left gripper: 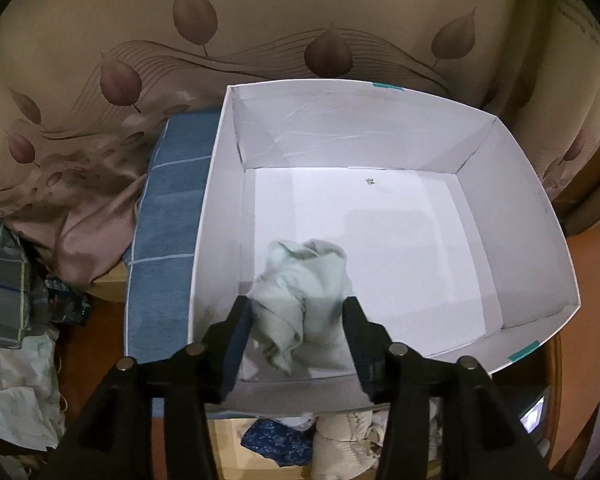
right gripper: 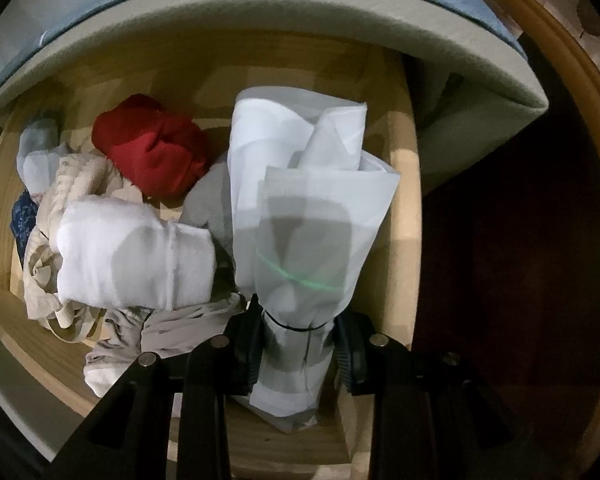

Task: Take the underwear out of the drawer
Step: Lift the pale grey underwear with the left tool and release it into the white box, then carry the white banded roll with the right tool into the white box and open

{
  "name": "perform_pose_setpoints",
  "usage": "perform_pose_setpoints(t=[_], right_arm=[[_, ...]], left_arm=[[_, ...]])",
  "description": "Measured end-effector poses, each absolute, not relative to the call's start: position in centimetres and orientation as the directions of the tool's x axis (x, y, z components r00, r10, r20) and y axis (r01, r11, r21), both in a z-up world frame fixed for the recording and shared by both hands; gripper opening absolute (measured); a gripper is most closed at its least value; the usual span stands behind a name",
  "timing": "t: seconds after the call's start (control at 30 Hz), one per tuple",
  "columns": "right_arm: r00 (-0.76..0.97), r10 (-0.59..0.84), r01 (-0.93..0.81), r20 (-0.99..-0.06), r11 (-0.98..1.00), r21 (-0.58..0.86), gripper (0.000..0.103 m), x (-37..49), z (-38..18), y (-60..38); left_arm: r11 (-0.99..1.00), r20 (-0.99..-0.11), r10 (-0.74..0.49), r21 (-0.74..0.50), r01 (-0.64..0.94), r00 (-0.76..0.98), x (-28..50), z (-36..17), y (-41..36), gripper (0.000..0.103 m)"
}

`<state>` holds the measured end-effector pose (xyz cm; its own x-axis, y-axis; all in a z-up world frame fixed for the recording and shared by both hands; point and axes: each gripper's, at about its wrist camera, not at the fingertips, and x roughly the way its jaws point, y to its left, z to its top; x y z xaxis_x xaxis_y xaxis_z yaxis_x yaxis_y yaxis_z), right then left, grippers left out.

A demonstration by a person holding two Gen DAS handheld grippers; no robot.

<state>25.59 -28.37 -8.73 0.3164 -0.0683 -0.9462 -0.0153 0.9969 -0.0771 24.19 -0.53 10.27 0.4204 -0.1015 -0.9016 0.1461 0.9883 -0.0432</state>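
The left gripper [left gripper: 298,312] holds a crumpled pale grey-green garment [left gripper: 300,288] between its jaws, poised over the white box [left gripper: 520,216] at about 6 o'clock of the box floor; whether the cloth hangs free or already rests on the floor I cannot tell; the rest of the box floor is bare. The right gripper [right gripper: 296,344] is clamped on a rolled white garment [right gripper: 300,208] bound near its lower end by a thin dark band, above the wooden drawer [right gripper: 404,208]; whether the roll has left the drawer floor cannot be told. The rest of the underwear lies in the drawer from 8 to 11 o'clock of that roll: a white folded piece [right gripper: 136,252], a red one [right gripper: 152,148], beige pieces [right gripper: 52,216] and a grey piece [right gripper: 172,332]. By my judgement the step in hand is the transfer: the left is about to drop its piece; the right has just gripped its own. Next the left jaws should part fully and withdraw upward so the cloth does not snag; the right should raise its roll clear of the drawer front and of the box edge overhead. No brand or label can be read; faint printing at 1 o'clock in the left view is too blurred to make out; teal tape [left gripper: 388,87] marks the box rim.
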Motion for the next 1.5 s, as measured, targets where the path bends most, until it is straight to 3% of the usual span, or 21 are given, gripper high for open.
perform_pose_setpoints(t=[0.07,0.23,0.47,0.7,1.03,1.17,1.5], right_arm=[[0.319,-0.061,-0.016,-0.946,0.997,-0.07,0.028,25.6,-8.5,-28.6],[0.336,-0.044,-0.011,-0.941,0.999,-0.051,0.027,25.3,-7.5,-29.0],[0.336,0.014,-0.018,-0.942,1.0,0.008,0.027,25.1,-4.8,-29.7],[0.28,0.108,0.028,-0.954,0.992,0.12,0.026,24.8,-2.7,-31.5],[0.338,0.055,-0.084,-0.94,0.996,0.029,0.025,22.2,0.1,-28.9],[0.457,-0.014,-0.119,-0.889,0.99,-0.077,0.024,20.2,2.1,-27.5],[0.748,0.116,-0.128,-0.654,0.991,0.029,0.024,18.0,14.9,-27.1]], left_arm=[[0.988,-0.898,-0.098,-0.036,0.15,0.429,24.2,10.7,-0.6,0.058],[0.984,-0.881,-0.101,-0.021,0.174,0.462,23.7,12.4,-0.7,0.062],[0.98,-0.842,-0.16,-0.072,0.186,0.515,20.7,15.9,0.7,0.062],[0.984,-0.812,-0.118,-0.018,0.178,0.572,16.6,18.2,3.2,0.062],[0.989,-0.854,-0.118,-0.058,0.133,0.507,12.7,13.9,7.2,0.062],[0.992,-0.87,-0.118,-0.084,0.091,0.479,11.6,11.2,8.2,0.062],[0.998,-0.875,-0.058,-0.044,0.04,0.48,9.1,6.3,9.7,0.062]])
